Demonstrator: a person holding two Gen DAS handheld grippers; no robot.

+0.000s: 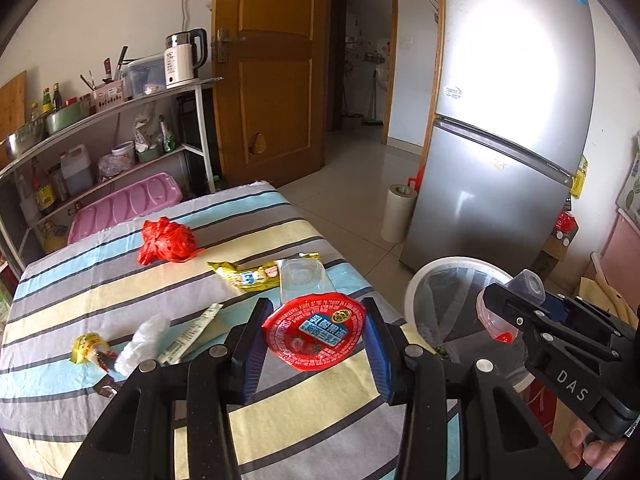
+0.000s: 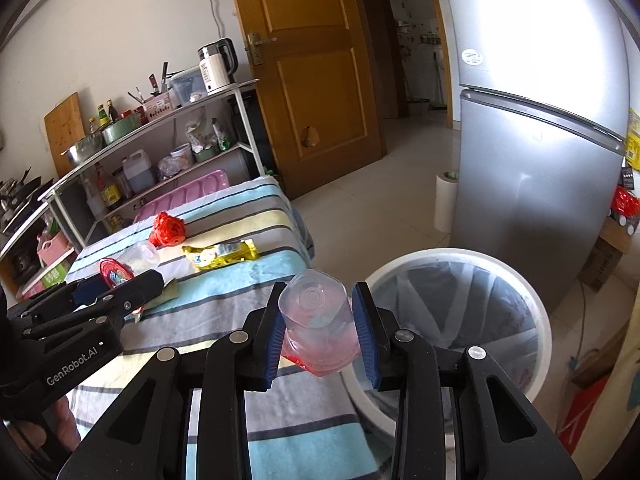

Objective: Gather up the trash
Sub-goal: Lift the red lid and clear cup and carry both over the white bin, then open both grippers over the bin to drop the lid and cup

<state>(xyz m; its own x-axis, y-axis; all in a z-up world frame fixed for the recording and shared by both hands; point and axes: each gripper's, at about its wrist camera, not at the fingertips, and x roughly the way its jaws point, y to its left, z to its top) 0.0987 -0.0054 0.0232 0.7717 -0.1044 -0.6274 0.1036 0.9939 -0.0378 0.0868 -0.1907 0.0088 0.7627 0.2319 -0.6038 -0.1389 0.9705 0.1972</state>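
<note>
We are gripping one red-lidded jelly cup (image 1: 314, 334) in our left gripper (image 1: 316, 344). Our right gripper (image 2: 320, 330) is clamping one clear cup (image 2: 318, 320) beside one white bin (image 2: 460, 258).

A silver fridge (image 1: 508, 120) stands on a pale tiled floor (image 1: 356, 184), glare washing its upper door. Left of the fridge an open doorway (image 1: 366, 60) leads to another room, then a brown wooden door (image 1: 272, 68). Further left, a metal shelf rack (image 1: 120, 128) lines the white wall (image 1: 100, 8), a white kettle (image 1: 184, 58) on top.
</note>
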